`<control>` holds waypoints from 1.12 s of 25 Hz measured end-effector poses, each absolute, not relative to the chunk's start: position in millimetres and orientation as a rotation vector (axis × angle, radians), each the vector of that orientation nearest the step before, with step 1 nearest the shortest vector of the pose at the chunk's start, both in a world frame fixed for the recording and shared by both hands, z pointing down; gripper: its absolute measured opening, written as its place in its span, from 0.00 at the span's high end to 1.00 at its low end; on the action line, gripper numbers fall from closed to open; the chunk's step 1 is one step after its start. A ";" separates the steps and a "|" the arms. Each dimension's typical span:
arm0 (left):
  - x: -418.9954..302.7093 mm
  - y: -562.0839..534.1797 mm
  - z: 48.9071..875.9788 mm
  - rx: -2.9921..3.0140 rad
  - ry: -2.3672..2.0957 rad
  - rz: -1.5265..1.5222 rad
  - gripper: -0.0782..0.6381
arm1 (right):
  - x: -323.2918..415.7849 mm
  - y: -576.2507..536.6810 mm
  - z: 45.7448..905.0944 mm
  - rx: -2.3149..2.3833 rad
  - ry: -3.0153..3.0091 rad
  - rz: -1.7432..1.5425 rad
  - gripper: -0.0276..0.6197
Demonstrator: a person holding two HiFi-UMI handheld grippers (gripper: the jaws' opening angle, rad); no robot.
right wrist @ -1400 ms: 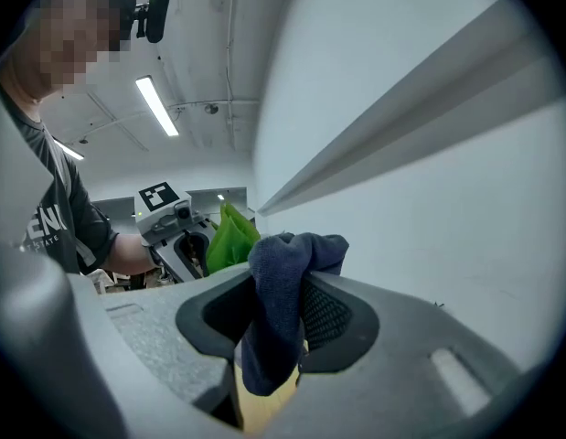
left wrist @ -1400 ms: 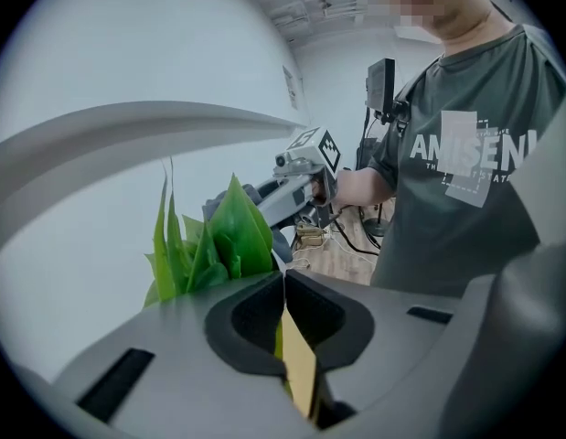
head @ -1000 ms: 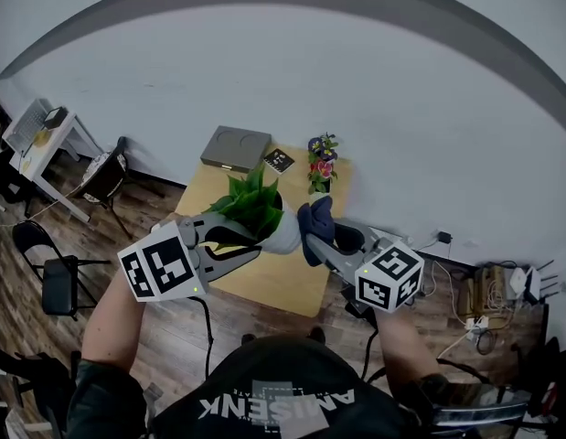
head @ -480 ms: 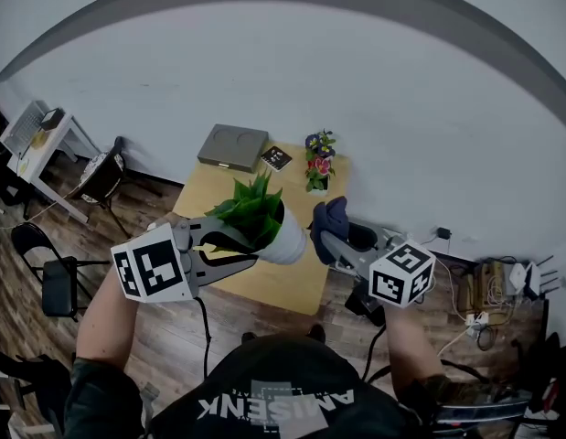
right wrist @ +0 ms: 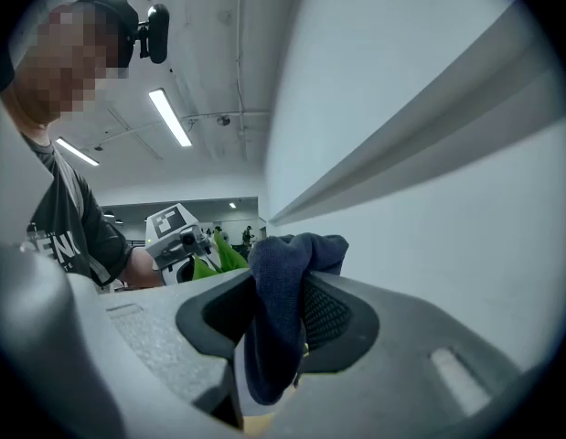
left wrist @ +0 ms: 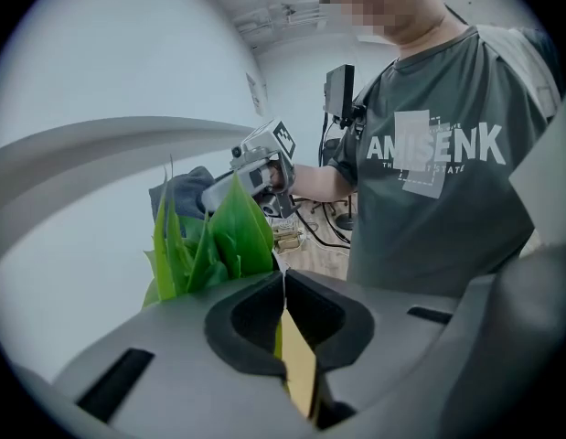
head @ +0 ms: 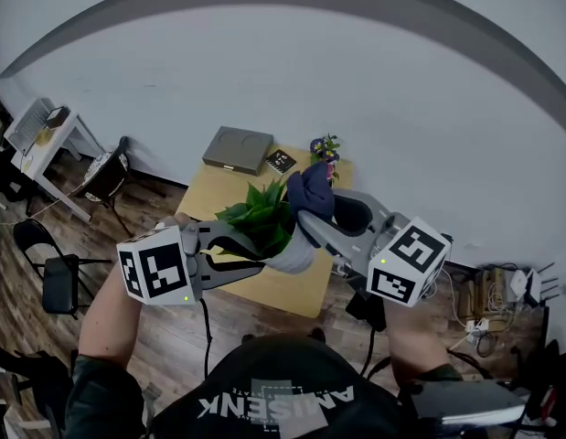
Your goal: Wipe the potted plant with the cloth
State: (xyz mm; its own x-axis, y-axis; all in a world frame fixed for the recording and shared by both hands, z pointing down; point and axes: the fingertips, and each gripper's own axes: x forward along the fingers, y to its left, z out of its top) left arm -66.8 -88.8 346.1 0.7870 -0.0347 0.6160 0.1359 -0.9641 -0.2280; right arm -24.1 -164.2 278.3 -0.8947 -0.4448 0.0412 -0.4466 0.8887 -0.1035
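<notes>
Potted plant (head: 264, 222): held mid-frame over table (head: 283, 293), pot rim clamped in left gripper (head: 267, 250) to steady it. Had cloth (head: 312, 190) squeezed in right gripper (head: 310, 216), at leaves' right side, prob. for wiping.

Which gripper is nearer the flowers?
Right. The right gripper, holding the cloth, is just before the flowers; the left gripper, holding the pot, is further back, leftward.

Wooden table (head: 275, 287), grey flat box (head: 237, 149), small flower bouquet (head: 325, 146), black card (head: 281, 161), black chair (head: 58, 282)
</notes>
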 end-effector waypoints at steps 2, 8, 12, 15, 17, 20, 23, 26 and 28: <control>-68.0 -88.4 346.4 -2.715 -0.075 -0.948 0.88 | -27.8 -163.3 281.2 0.705 -3.035 0.187 0.75; -74.4 -87.9 347.8 -2.720 -0.085 -0.975 0.88 | -26.3 -164.5 299.8 0.704 -3.031 0.287 0.75; -77.2 -91.1 348.4 -2.719 -0.071 -0.970 0.88 | -19.9 -162.4 317.8 0.737 -3.009 0.356 0.75; -77.2 -92.6 348.1 -2.717 -0.066 -0.965 0.88 | -14.2 -159.9 333.6 0.755 -2.989 0.402 0.75; -75.0 -92.9 349.7 -2.710 -0.075 -0.971 0.88 | -8.2 -159.2 346.2 0.776 -2.971 0.443 0.75; -73.1 -93.5 351.1 -2.709 -0.087 -0.973 0.88 | -1.1 -159.2 364.3 0.815 -2.939 0.510 0.75; -71.1 -93.2 350.6 -2.719 -0.097 -0.967 0.88 | 4.1 -158.5 379.0 0.840 -2.913 0.556 0.75; -69.4 -91.7 352.3 -2.709 -0.115 -0.981 0.88 | 8.3 -157.2 391.5 0.847 -2.890 0.586 0.75; -68.9 -91.8 353.2 -2.703 -0.133 -0.989 0.88 | 10.8 -156.8 401.0 0.844 -2.868 0.604 0.75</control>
